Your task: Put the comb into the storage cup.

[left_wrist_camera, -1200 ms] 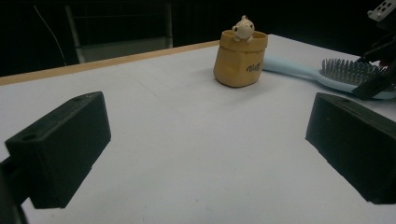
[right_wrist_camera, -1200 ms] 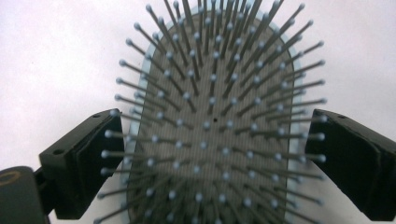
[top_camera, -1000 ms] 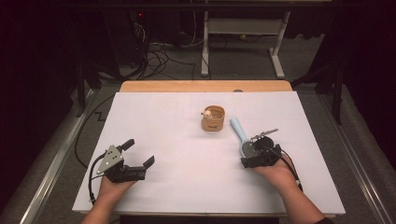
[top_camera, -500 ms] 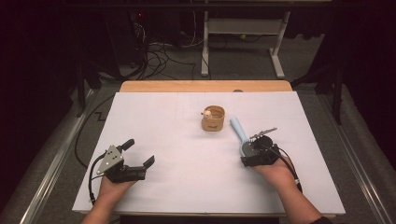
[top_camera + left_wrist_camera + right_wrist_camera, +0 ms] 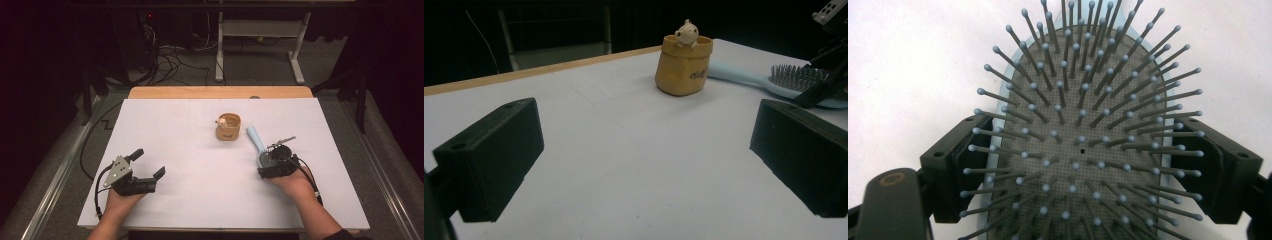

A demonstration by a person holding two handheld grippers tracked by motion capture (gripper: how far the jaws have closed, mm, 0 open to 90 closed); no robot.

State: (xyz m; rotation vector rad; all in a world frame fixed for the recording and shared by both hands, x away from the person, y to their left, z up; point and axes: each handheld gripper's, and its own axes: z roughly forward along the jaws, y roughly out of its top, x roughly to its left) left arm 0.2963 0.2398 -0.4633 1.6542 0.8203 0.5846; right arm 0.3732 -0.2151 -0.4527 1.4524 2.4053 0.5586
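pale blue hairbrush (image 5: 1078, 145) lies bristles-up (grey pad, ball-tipped pins) on the white table (image 5: 190, 150), right of a tan toy pot (image 5: 228, 127). right gripper (image 5: 272, 162), its jaws just narrowed, clasps the head's sides; left gripper (image 5: 145, 167) rests wide, empty.

Looks like somebody is running a lab recording setup here, not working at home. A white sheet (image 5: 200, 150) is covering a wooden-edged table (image 5: 220, 92), and dark curtains are hanging all around it. Well beyond the right gripper (image 5: 274, 167), a bundle of cables (image 5: 170, 55) is lying on grey carpet next to a white metal stand (image 5: 260, 30). Metal rails (image 5: 55, 180) are running along the floor out past the left gripper (image 5: 145, 172).
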